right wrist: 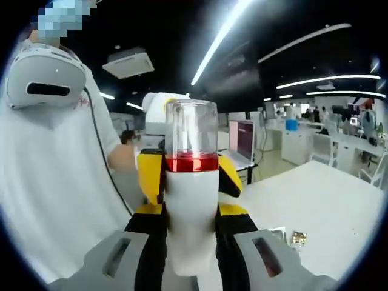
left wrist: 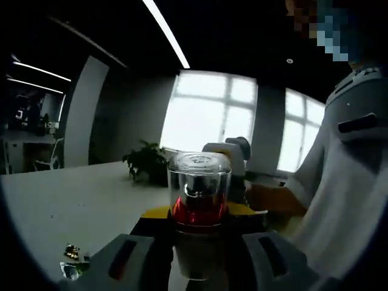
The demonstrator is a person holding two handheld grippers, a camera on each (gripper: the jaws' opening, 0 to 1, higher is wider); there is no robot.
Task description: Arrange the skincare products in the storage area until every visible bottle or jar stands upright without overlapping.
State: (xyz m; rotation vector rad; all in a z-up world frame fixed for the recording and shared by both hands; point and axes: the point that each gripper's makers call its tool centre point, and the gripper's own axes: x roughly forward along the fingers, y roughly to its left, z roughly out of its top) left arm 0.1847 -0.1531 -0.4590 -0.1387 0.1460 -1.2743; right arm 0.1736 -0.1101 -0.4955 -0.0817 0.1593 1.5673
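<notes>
One skincare bottle (left wrist: 200, 182) is held up in the air, upright, with a clear cap, a red band and a white body. In the left gripper view my left gripper (left wrist: 200, 245) is shut on its lower part. Just behind the bottle the right gripper's yellow and black fingers (left wrist: 251, 210) flank it. In the right gripper view the same bottle (right wrist: 191, 194) stands between my right gripper's jaws (right wrist: 191, 239), which press on its white body. The left gripper's yellow fingers (right wrist: 148, 176) hug it at the red band.
A white table (left wrist: 73, 200) spreads below, with small gold-wrapped bits (left wrist: 73, 250) near its front edge, seen again (right wrist: 297, 237) in the right gripper view. A potted plant (left wrist: 147, 160) stands at the back. A person in white (right wrist: 54, 182) is close behind the grippers.
</notes>
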